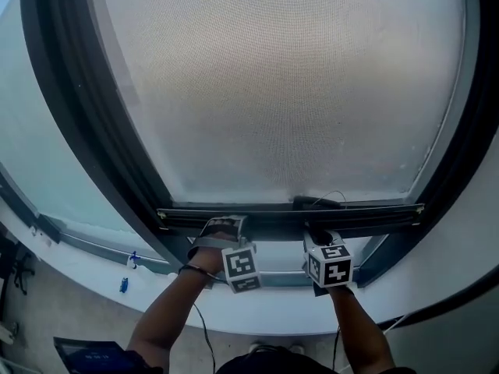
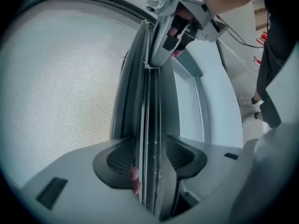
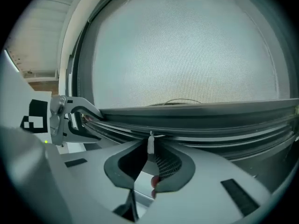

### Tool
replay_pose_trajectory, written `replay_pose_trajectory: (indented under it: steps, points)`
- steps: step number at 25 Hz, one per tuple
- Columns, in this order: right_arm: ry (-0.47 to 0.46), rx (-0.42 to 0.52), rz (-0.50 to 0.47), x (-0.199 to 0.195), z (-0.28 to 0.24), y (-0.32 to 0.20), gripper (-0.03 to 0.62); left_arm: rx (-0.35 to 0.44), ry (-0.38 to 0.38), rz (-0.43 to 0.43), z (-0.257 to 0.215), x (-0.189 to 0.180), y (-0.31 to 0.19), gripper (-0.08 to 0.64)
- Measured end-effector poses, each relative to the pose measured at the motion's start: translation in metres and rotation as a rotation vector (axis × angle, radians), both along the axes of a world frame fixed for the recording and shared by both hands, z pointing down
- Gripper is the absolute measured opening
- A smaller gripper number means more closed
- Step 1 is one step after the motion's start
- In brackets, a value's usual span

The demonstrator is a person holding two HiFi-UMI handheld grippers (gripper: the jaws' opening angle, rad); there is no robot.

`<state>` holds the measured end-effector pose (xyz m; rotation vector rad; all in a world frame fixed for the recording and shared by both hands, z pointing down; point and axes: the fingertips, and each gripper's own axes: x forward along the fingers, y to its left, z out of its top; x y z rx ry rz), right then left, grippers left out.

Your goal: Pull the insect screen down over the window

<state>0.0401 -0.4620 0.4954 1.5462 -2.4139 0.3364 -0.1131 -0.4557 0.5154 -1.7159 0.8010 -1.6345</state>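
Note:
The insect screen's grey mesh [image 1: 288,92] covers the window pane down to its dark bottom bar [image 1: 374,213], just above the sill. My left gripper [image 1: 226,226] is shut on that bar left of its middle; in the left gripper view the bar [image 2: 149,101] runs straight between the pads of the left gripper [image 2: 148,146]. My right gripper [image 1: 316,228] sits under the bar near its middle. In the right gripper view a small white pull tab [image 3: 150,143] hangs from the bar [image 3: 210,118], and the right gripper [image 3: 150,149] is pinched on it.
The dark window frame [image 1: 93,131] slopes down both sides of the screen. Below the bar lies the white sill [image 1: 257,314]. A thin cable [image 1: 204,333] trails from my left arm. A dark screen device [image 1: 93,357] lies on the floor at the lower left.

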Motion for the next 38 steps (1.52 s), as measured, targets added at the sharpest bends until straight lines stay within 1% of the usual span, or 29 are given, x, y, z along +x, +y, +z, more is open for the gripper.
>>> replay_pose_trajectory:
  steps: [8,10,12,14,16,19,23,27,28,30,35,38]
  points:
    - [-0.051,0.000,-0.031,0.006,-0.007,0.039,0.046,-0.008,0.002,-0.003,0.002,0.000,0.000,0.210]
    - [-0.034,-0.010,-0.034,0.009,-0.004,0.057,0.046,-0.009,-0.001,-0.003,0.002,-0.001,-0.001,0.209]
    - [-0.009,-0.024,-0.035,0.013,0.007,0.074,0.046,-0.009,0.014,0.000,0.000,0.002,-0.001,0.210]
    - [0.001,-0.042,-0.042,0.015,0.031,0.088,0.046,0.003,0.055,0.005,-0.005,0.007,-0.002,0.210]
    - [0.005,-0.074,-0.049,0.016,0.056,0.100,0.046,-0.002,0.073,0.009,-0.006,0.010,-0.001,0.210]
    - [0.012,-0.123,-0.056,0.011,0.087,0.119,0.046,-0.006,0.068,0.008,-0.006,0.009,-0.001,0.210]
    - [0.077,-0.168,-0.082,0.004,0.136,0.144,0.046,-0.007,0.070,0.005,-0.005,0.009,0.000,0.210]
    - [0.093,-0.216,-0.097,0.004,0.173,0.151,0.046,-0.020,0.016,-0.003,0.001,0.002,-0.001,0.210]
    - [0.102,-0.230,-0.103,0.005,0.184,0.151,0.046,-0.028,0.013,-0.005,0.002,0.001,-0.001,0.210]
    - [0.136,-0.272,-0.113,0.011,0.211,0.149,0.046,-0.031,0.016,-0.009,0.002,0.000,-0.002,0.210]
    - [0.202,-0.429,-0.112,0.029,0.276,0.153,0.046,-0.022,0.035,-0.007,0.003,0.002,-0.004,0.210]
    - [0.271,-0.450,-0.133,0.033,0.303,0.159,0.046,-0.028,0.054,-0.003,0.003,0.005,-0.002,0.210]
